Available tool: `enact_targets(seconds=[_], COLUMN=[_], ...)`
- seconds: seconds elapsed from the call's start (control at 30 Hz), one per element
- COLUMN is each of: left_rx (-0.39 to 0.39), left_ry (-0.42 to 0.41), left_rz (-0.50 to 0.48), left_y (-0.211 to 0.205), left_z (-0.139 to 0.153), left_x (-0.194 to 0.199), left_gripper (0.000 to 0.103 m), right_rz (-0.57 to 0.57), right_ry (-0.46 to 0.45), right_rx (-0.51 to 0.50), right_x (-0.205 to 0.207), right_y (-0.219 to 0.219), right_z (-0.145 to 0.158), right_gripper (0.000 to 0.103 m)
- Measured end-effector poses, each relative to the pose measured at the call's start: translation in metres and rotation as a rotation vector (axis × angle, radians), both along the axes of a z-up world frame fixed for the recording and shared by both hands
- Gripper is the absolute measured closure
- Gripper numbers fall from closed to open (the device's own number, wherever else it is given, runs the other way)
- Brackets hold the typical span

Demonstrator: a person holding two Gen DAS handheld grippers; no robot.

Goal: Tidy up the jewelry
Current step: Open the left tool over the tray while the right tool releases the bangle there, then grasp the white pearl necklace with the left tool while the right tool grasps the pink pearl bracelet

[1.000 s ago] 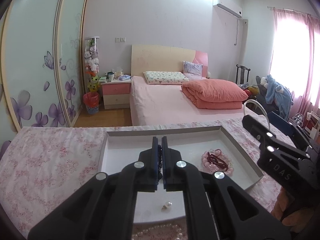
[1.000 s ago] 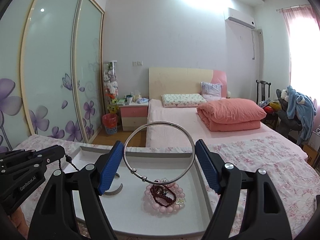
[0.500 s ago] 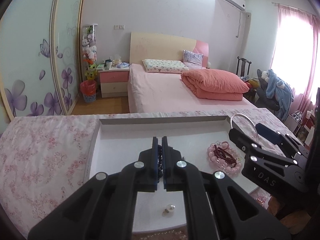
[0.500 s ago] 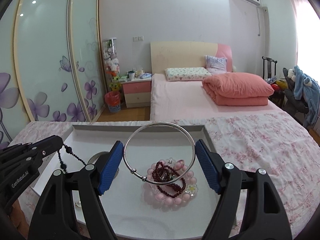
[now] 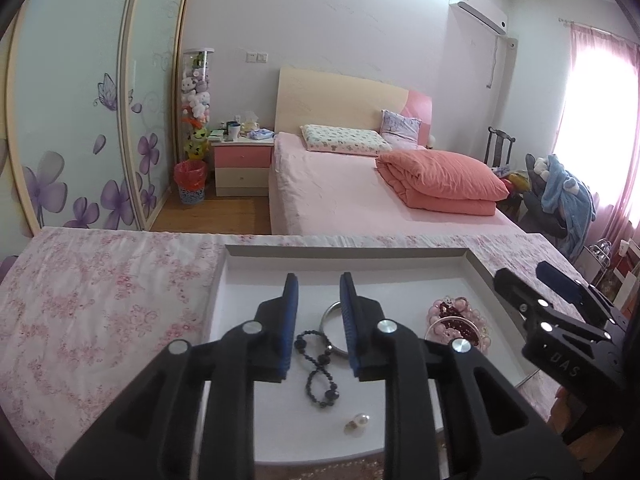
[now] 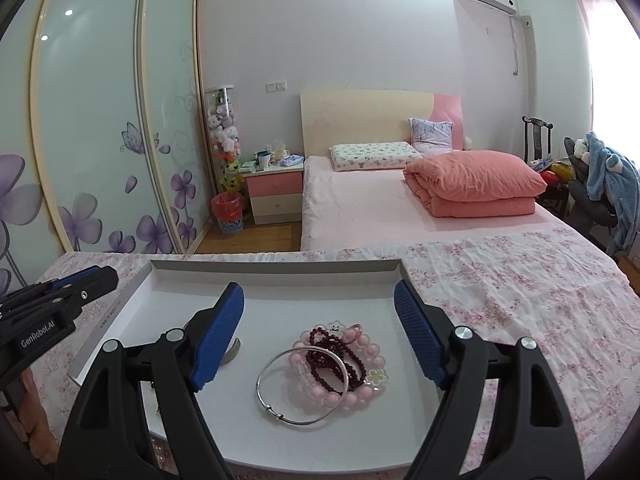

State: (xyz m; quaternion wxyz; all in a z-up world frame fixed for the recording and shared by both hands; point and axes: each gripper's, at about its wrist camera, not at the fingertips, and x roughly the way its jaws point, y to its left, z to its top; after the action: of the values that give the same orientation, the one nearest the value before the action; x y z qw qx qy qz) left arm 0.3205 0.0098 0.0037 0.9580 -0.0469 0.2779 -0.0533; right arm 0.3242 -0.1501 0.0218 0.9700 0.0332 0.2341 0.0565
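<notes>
1. Beads first: your left claw held the black bead string pinched a second ago; its jaws are now opening, and the string lies loose on the white tray between and below the blue pads, touching neither.
2. Your right claw gripped the silver bangle upright before; now it stands wide, still spreading, holding nothing. The bangle lies flat just ahead, overlapping the pink bead bracelet.
3. Both pieces look delivered, so you can go for the next item.
</notes>
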Motion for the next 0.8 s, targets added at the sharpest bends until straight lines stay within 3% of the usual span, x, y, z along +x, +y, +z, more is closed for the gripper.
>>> enact_targets(seconds=[0.43,0.6,0.8], left_rx=[0.044,0.105,0.104], left_ry=[0.044,0.087,0.167], left_rz=[-0.035,-0.1,-0.15], left_y=[0.02,0.024,0.027], left_z=[-0.004,-0.022,-0.044], left_x=[-0.064,-0.096,-0.105], left_gripper=[0.071,0.071,0.071], right_rz=[0.033,0.037,0.043], right_ry=[0.024,0.075,0.179], right_rx=[-0.037,-0.066,-0.072], right_x=[-0.045,-0.068,-0.081], right_y=[-0.014,-0.023,-0.03], right_z=[0.0,-0.012,-0.032], right_gripper=[0.025,0.025,0.026])
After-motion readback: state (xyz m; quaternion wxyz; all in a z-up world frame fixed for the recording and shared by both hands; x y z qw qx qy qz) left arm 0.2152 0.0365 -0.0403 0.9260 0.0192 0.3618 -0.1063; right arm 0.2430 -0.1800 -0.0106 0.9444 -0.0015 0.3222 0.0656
